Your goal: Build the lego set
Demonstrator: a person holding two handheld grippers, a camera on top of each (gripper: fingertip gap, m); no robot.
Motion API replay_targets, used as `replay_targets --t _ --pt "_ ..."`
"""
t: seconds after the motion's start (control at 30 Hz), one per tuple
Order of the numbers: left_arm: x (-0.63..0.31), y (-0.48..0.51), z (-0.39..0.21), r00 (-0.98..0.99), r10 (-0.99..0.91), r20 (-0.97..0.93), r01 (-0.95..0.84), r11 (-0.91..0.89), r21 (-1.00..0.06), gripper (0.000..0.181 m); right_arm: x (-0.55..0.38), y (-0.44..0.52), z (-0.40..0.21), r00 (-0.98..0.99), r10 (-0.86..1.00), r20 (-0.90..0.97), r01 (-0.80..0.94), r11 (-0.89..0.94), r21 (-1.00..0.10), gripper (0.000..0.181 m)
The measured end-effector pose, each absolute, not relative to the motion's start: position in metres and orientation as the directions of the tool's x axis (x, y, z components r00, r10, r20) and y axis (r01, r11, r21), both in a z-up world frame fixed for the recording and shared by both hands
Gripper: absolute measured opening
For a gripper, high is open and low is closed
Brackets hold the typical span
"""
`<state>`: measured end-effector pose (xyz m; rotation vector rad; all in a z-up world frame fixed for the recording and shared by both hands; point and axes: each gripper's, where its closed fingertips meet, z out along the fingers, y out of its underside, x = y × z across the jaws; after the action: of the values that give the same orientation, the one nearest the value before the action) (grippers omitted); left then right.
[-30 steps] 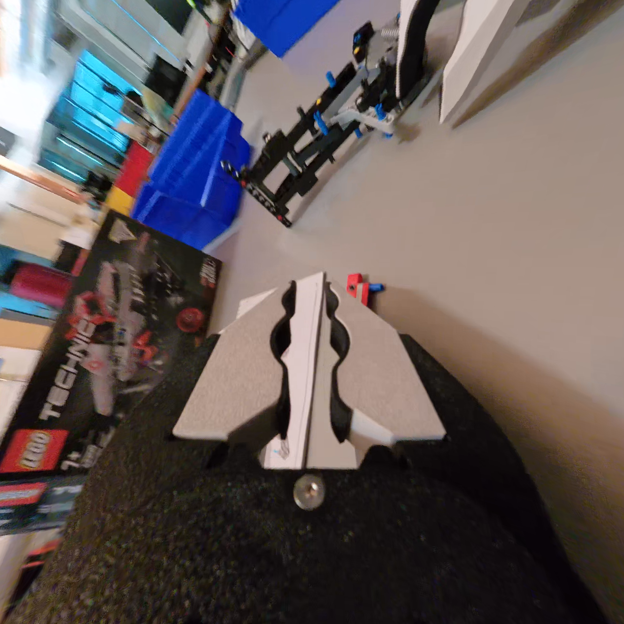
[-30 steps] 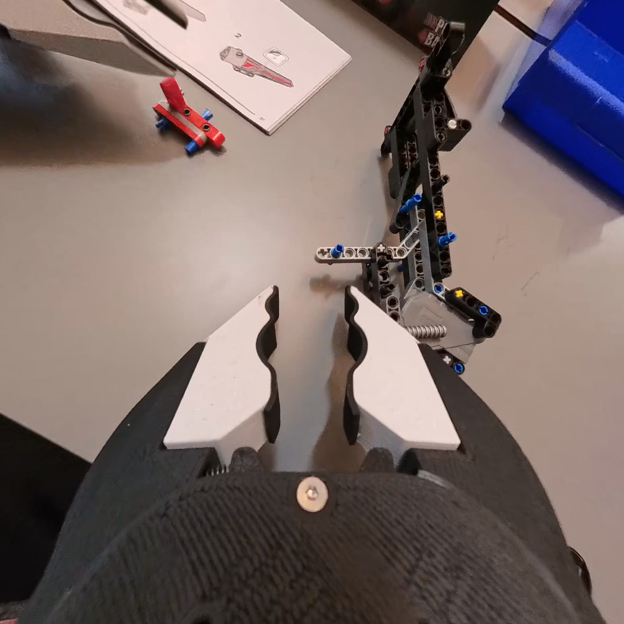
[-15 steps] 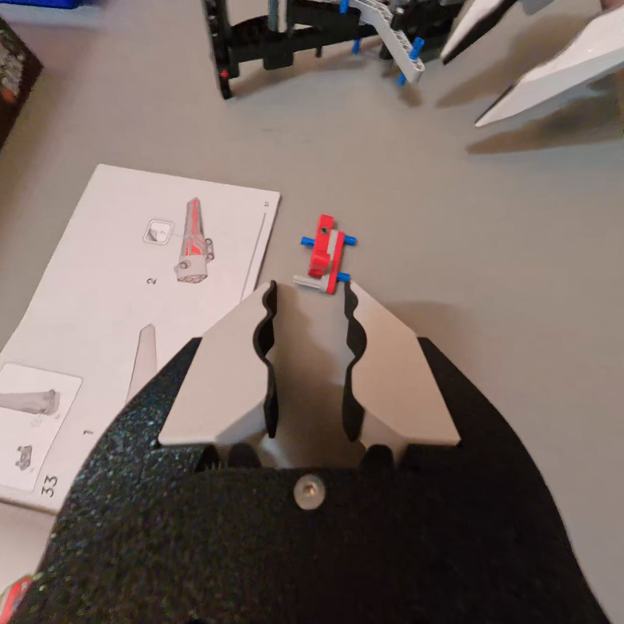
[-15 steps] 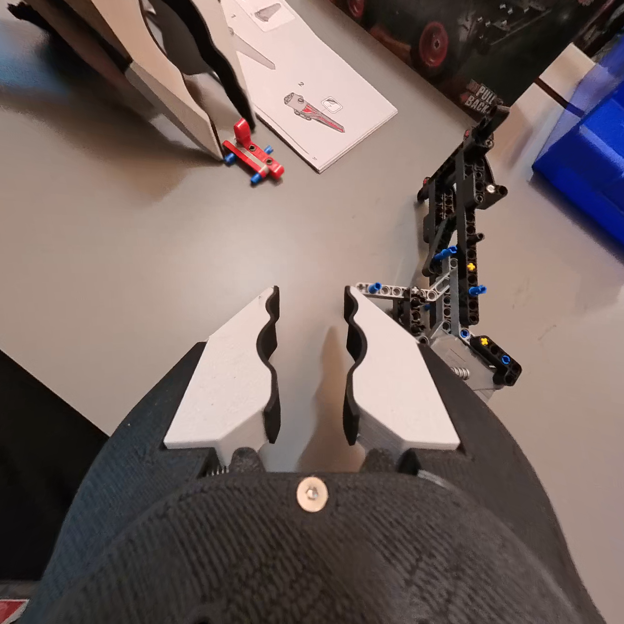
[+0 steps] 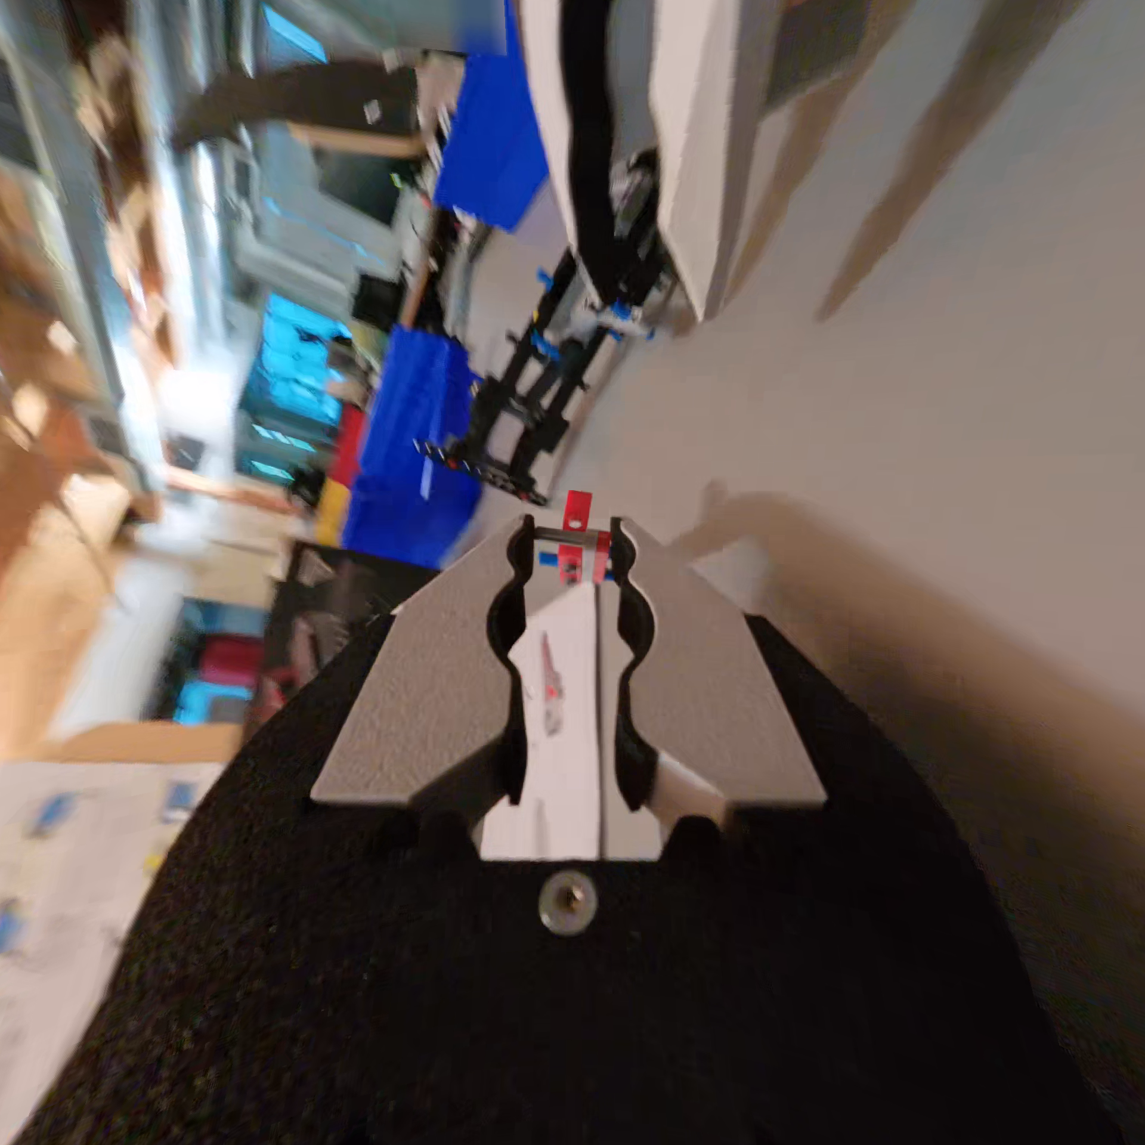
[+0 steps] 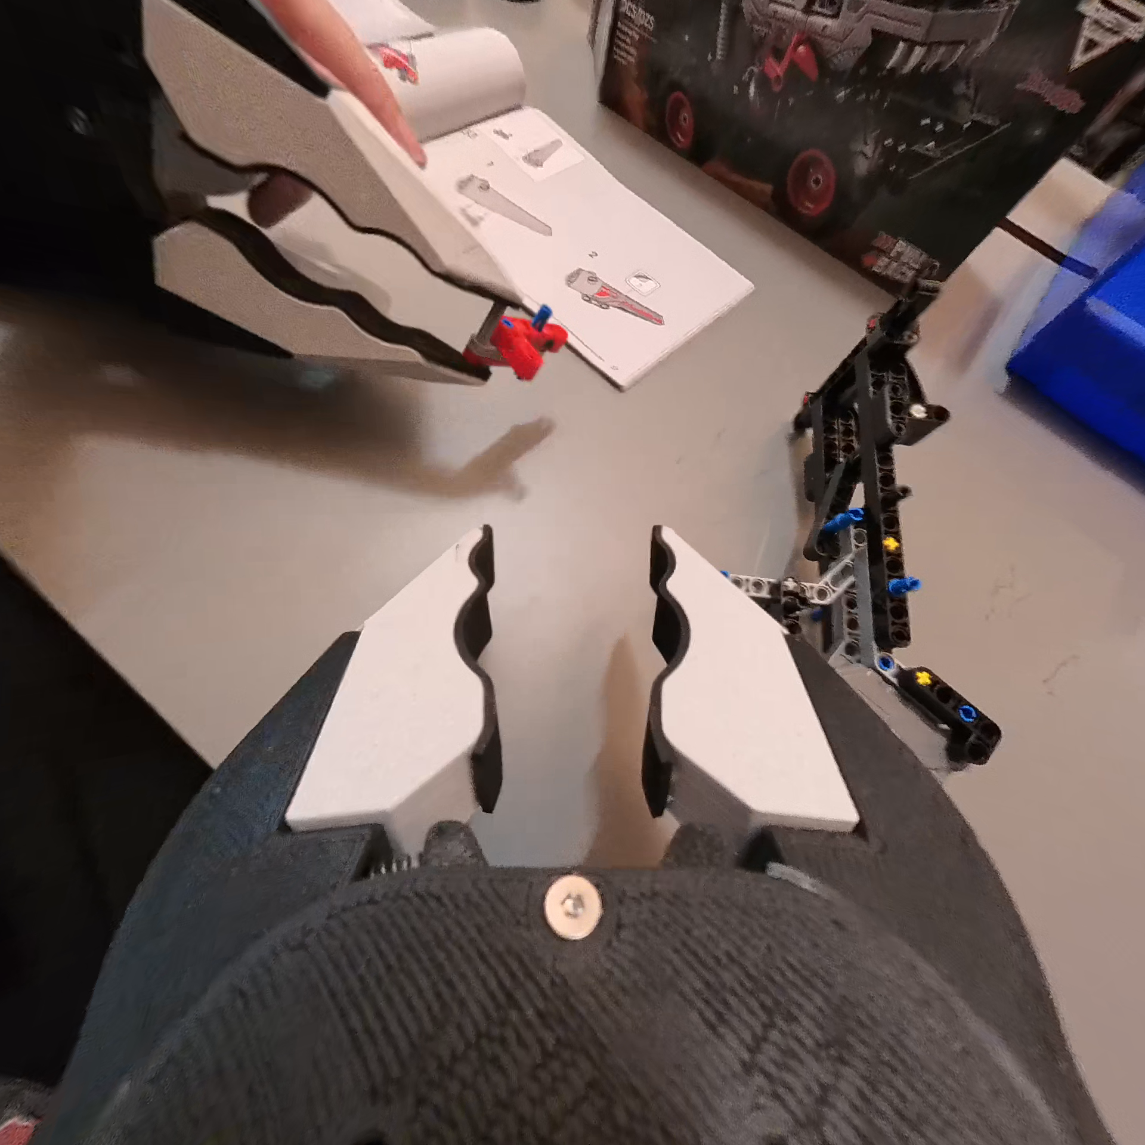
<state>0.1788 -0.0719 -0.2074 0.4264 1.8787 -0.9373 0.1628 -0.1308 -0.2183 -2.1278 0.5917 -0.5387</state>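
My left gripper (image 5: 573, 538) is shut on a small red lego piece (image 5: 579, 551) with blue pins and a grey beam, held at the fingertips and lifted off the table. The right wrist view shows the same piece (image 6: 517, 344) in the left gripper (image 6: 486, 344) above the table. My right gripper (image 6: 571, 545) is open and empty over the grey table (image 6: 310, 557). The black lego frame (image 6: 867, 545) with blue and yellow pins lies just right of it. It also shows in the left wrist view (image 5: 526, 409), blurred.
An open instruction booklet (image 6: 619, 260) lies beyond the red piece. The dark set box (image 6: 867, 111) stands behind it. Blue bins (image 6: 1103, 359) are at the right. The table's near edge (image 6: 124, 681) runs at lower left. A person's finger (image 6: 359, 80) rests on the left gripper.
My left gripper has closed on the red piece and lifted it off the table, turning sideways. My right gripper has drawn back a little and stayed open.
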Motion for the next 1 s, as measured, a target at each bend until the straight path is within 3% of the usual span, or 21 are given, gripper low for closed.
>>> replay_targets --t 0.07,0.27,0.4,0.53,0.63,0.73,0.83,0.9,1.0 --pt "0.166 -0.079 -0.196 -0.416 -0.100 -0.904 0.710 0.586 -0.391 0.022 0.154 -0.123 -0.216 0.845 -0.519 0.127 -0.186 -0.508 -0.841 0.052" --pt "0.146 -0.082 -0.179 -0.479 -0.131 -0.868 0.756 0.439 -0.485 0.022 0.145 -0.105 -0.209 0.936 -0.336 0.103 -0.074 -0.474 -0.877 0.055" --pt "0.124 -0.083 -0.157 -0.512 -0.156 -0.845 0.795 0.287 -0.535 0.021 0.139 -0.094 -0.191 0.973 -0.216 -0.083 -0.148 -0.306 -0.940 0.058" --pt "0.098 -0.087 -0.144 -0.622 -0.145 -0.770 0.762 0.115 -0.637 0.021 0.119 -0.083 -0.160 0.986 -0.037 -0.161 -0.164 -0.084 -0.983 0.036" --pt "0.088 -0.088 -0.138 -0.630 -0.138 -0.764 0.764 0.065 -0.642 0.021 0.104 -0.084 -0.155 0.975 0.059 -0.215 -0.212 -0.051 -0.976 0.039" --pt "0.083 -0.090 -0.137 -0.620 -0.136 -0.773 0.774 0.053 -0.630 0.021 0.097 -0.085 -0.150 0.971 0.096 -0.218 -0.218 -0.011 -0.976 0.046" --pt "0.080 -0.091 -0.136 -0.620 -0.137 -0.773 0.776 0.038 -0.630 0.021 0.095 -0.082 -0.152 0.980 0.092 -0.176 -0.175 -0.018 -0.984 0.041" --pt "0.082 -0.090 -0.136 -0.616 -0.147 -0.774 0.777 0.044 -0.628 0.021 0.105 -0.084 -0.154 0.989 0.030 -0.146 -0.146 -0.024 -0.989 0.024" --pt "0.091 -0.088 -0.138 -0.608 -0.165 -0.776 0.777 0.076 -0.625 0.021 0.115 -0.091 -0.151 0.992 -0.054 -0.112 -0.113 -0.012 -0.994 0.016"
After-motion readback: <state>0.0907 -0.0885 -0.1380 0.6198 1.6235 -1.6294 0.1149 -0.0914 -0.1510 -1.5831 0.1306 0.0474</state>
